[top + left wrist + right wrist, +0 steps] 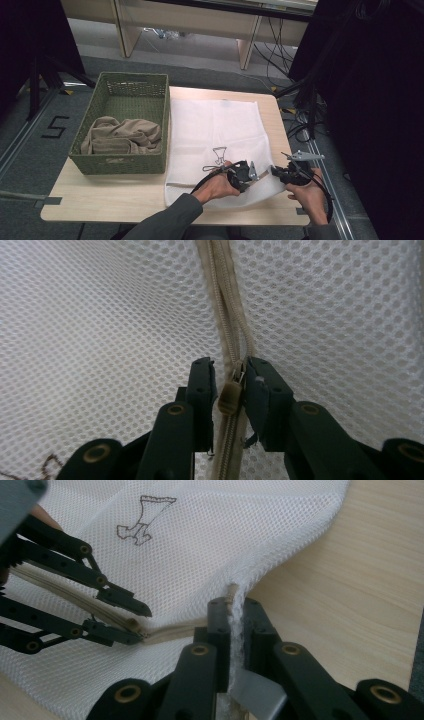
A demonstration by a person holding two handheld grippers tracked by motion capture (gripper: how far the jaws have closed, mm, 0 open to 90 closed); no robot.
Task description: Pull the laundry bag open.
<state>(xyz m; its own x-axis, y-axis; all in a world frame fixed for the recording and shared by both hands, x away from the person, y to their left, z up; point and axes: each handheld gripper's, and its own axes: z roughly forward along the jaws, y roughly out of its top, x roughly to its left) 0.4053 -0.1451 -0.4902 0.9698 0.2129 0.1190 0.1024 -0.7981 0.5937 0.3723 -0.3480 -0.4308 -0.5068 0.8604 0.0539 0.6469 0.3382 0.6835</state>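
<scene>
Zipper pull showing between my left gripper's narrowed jaws, my right gripper pinching mesh bag edge, beige cloth in green basket.

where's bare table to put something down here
Bare wood runs along the near edge of the table, in front of the basket, and in a strip right of the mesh bag. It is crowded at the bag's near right corner, where the left gripper and right gripper work the zipper.
</scene>
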